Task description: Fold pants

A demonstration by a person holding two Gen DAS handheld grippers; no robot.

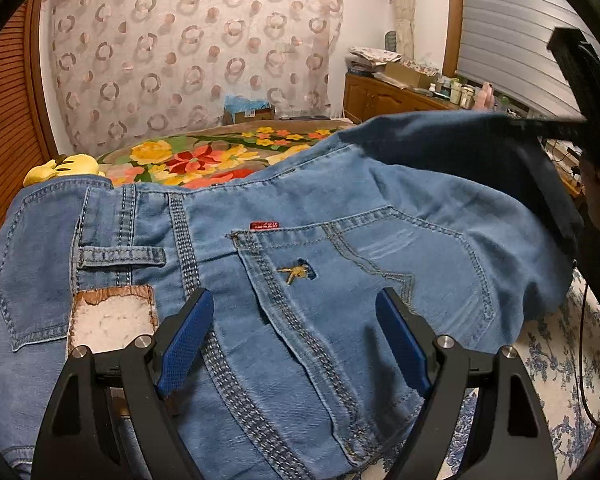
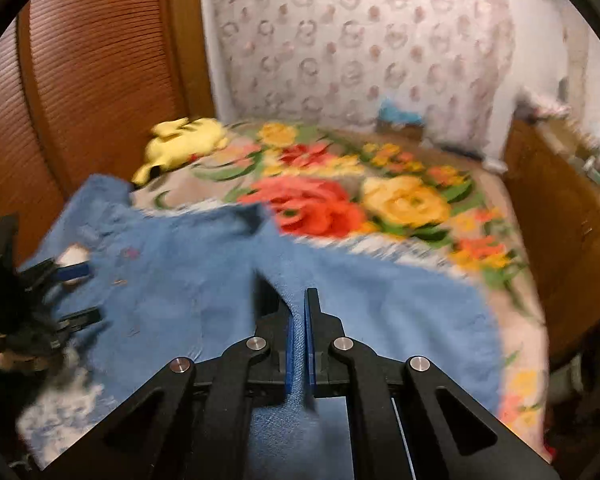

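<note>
Right wrist view, right claw (image 2: pixel 299 320) clenched on jeans (image 2: pixel 172 280) fold, left claw (image 1: pixel 296 320) released, floral bedspread (image 2: pixel 400 200) open beyond.

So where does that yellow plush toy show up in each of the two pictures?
Left wrist view: yellow plush toy at far left, peeking over the jeans' waistband.
Right wrist view: yellow plush toy upper left, lying on the bed beside the wooden wall.
Shared landmark: the flowered blanket.
</note>
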